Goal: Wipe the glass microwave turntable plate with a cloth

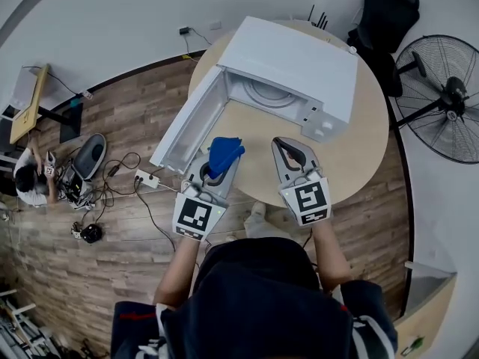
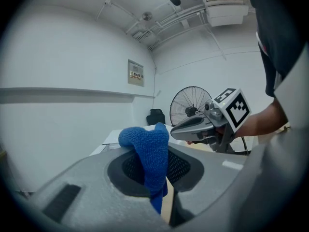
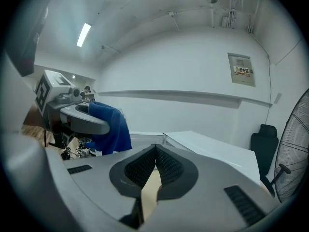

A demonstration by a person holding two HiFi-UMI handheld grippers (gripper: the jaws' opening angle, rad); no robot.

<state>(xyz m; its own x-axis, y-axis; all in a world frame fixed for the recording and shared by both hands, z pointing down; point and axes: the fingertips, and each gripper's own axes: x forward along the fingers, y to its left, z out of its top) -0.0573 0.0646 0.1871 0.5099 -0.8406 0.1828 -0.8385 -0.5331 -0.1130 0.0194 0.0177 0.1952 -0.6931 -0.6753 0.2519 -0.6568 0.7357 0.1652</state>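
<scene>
Your left claw [image 1: 218,169] is clamped on the blue cloth [image 1: 224,152], and your right claw [image 1: 287,144] is pinched together with nothing in it. The glass plate [image 1: 268,96] looks to be sitting flat inside the microwave [image 1: 299,54], door [image 1: 187,122] swung open to your left. So the plate's straight ahead of both claws, past a bare strip of table [image 1: 359,152]. The empty right one's a bit nearer. I'd guess the cloth has to go forward and slightly right to get in.
</scene>
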